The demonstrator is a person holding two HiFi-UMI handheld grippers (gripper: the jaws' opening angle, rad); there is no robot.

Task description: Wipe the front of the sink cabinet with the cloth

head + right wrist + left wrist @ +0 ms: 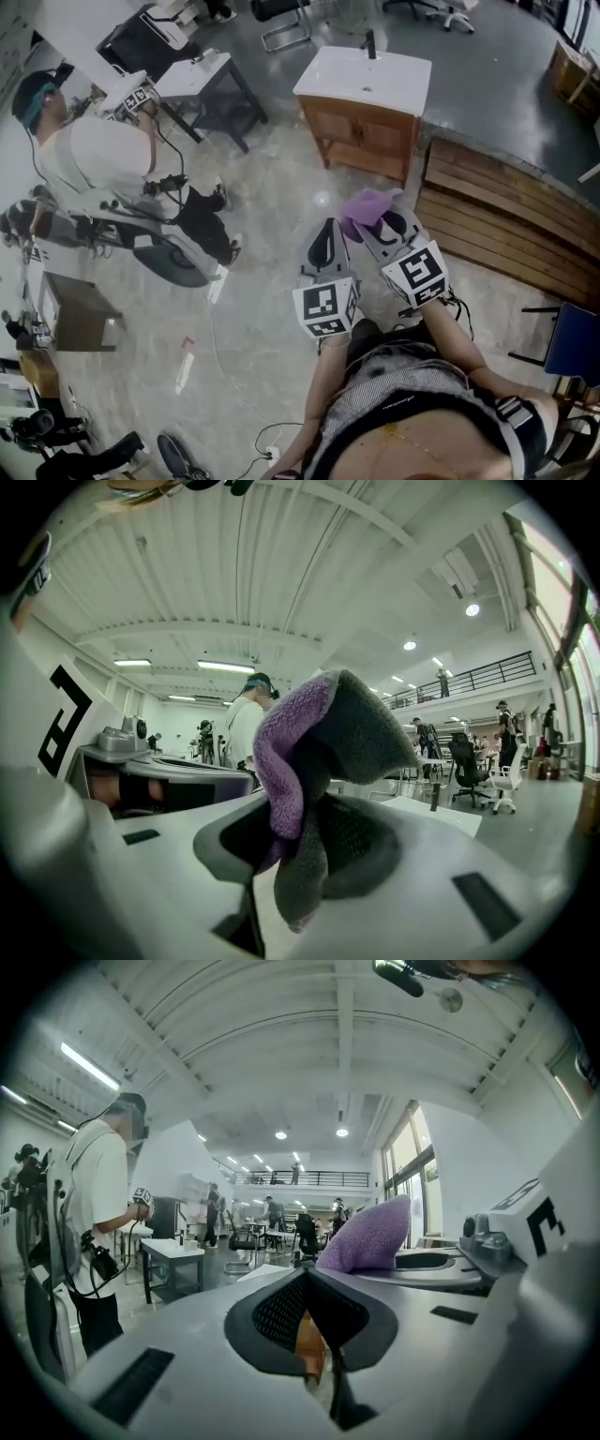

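Observation:
The sink cabinet (367, 141), wood with a white top and a black tap, stands on the floor some way ahead of me. A purple cloth (367, 204) sticks up from my right gripper (384, 225), which is shut on it; in the right gripper view the cloth (319, 752) folds over between the jaws and hides much of the scene. Just left of it my left gripper (327, 234) is shut with nothing in it. From the left gripper view the cloth (370, 1237) shows at the right, above the right gripper's body. Both grippers are held close to my body, well short of the cabinet.
A slatted wooden platform (506, 220) lies to the right of the cabinet. Another person (103, 159) with grippers stands at the left beside a dark-framed table (202, 80). A brown stool (80, 314) and a blue chair (574, 342) flank me. A cable (225, 370) runs over the floor.

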